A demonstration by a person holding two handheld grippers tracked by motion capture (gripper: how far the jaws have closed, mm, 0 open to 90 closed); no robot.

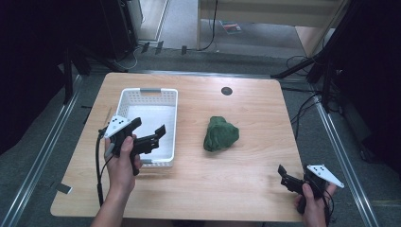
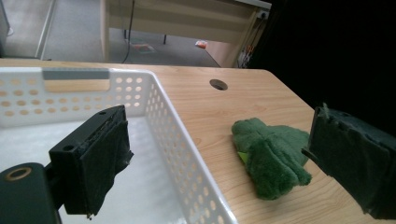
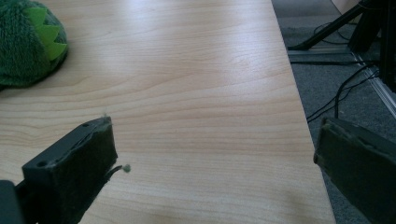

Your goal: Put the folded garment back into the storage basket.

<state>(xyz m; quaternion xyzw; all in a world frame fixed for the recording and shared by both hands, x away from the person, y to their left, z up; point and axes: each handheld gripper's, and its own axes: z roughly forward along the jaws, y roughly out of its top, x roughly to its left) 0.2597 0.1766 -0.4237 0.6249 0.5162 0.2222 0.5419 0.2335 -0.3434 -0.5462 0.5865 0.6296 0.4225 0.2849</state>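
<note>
A fuzzy green plush toy (image 1: 220, 134) with pale-green felt spikes lies slumped on the smooth light-wood table (image 1: 246, 179), near centre; its overall form is hard to make out. At its 9 o'clock stands a white perforated plastic basket (image 1: 172, 118), rectangular with rounded corners. The left gripper (image 1: 150, 137) hangs over the basket's near right corner, its matte black foam-padded jaws spread wide around nothing. The right gripper (image 1: 286, 178), at the table's 5 o'clock edge, also gapes wide and empty, its hand (image 1: 313, 206) partly cut off.
</note>
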